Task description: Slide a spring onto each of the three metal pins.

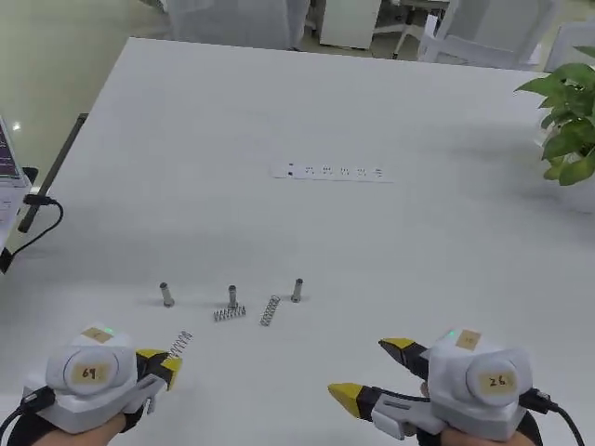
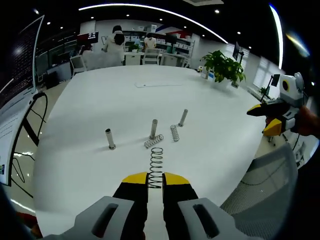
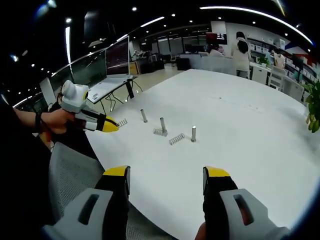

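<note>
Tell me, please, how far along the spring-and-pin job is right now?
Done: nothing yet; the left pin, middle pin and right pin all stand bare. In hand: the left gripper is shut on the end of one spring. Left: all three pins; a second spring and a third spring lie on the table near the middle pin. The right gripper is open and holds nothing.

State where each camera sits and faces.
Head view: from the headset, forward and down over the white table; left hand-held gripper and right hand-held gripper at the bottom.
Left gripper view: along its own jaws, shut on a coiled metal spring.
Right gripper view: along its own open jaws, across the table.
All share three upright metal pins.
</note>
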Action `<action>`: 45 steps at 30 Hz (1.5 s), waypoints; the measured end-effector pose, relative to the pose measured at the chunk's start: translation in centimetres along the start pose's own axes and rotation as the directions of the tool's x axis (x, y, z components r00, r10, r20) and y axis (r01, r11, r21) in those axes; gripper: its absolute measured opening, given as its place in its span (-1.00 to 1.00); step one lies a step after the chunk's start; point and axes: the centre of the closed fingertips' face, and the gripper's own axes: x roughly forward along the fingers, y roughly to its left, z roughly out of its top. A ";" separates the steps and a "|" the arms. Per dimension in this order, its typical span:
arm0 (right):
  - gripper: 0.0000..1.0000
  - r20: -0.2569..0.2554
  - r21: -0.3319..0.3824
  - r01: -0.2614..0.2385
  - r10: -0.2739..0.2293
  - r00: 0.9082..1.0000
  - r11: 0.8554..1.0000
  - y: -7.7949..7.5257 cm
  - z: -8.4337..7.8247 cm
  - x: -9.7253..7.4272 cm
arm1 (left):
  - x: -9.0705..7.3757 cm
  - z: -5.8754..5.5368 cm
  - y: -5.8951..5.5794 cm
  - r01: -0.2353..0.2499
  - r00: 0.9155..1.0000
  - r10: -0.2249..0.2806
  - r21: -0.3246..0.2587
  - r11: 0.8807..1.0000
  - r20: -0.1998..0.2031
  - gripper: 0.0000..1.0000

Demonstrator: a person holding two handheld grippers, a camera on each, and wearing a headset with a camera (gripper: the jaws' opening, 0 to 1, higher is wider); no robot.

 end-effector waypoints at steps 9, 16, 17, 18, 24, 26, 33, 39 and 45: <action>0.06 0.007 -0.029 -0.086 0.086 0.996 0.996 2.0 1.2 1.3 | -1.2 1.5 -4.2 0.065 0.997 -0.068 0.063 0.996 0.048 -0.95; -0.12 0.047 -0.019 -0.156 0.157 0.986 0.988 3.6 2.7 1.6 | -2.3 3.8 -7.6 0.127 0.986 -0.142 0.154 0.980 0.092 -0.95; -0.15 0.069 -0.016 -0.174 0.175 0.982 0.985 4.0 3.3 1.5 | -2.4 4.1 -8.0 0.132 0.984 -0.149 0.164 0.978 0.097 -0.95; -0.19 0.081 -0.011 -0.188 0.188 0.979 0.982 4.4 3.8 1.5 | -2.5 4.5 -8.3 0.137 0.982 -0.156 0.176 0.975 0.103 -0.95; -0.30 0.114 -0.002 -0.219 0.218 0.969 0.976 5.3 5.1 1.5 | -3.1 6.0 -9.7 0.155 0.975 -0.185 0.219 0.963 0.124 -0.95; -0.32 0.128 0.016 -0.234 0.231 0.965 0.972 5.6 5.3 1.6 | -3.3 6.4 -10.3 0.171 0.971 -0.205 0.246 0.954 0.124 -0.95; -0.50 0.154 0.045 -0.260 0.251 0.956 0.964 6.2 5.7 1.7 | -3.6 7.1 -11.9 0.202 0.960 -0.251 0.318 0.926 0.121 -0.94; -0.62 0.190 0.083 -0.300 0.280 0.941 0.950 6.7 6.2 1.5 | -3.6 6.5 -12.9 0.222 0.957 -0.274 0.364 0.905 0.097 -0.94; -0.73 0.202 0.121 -0.357 0.329 0.923 0.926 7.7 6.2 1.3 | -3.7 5.9 -13.7 0.237 0.954 -0.291 0.416 0.878 0.070 -0.94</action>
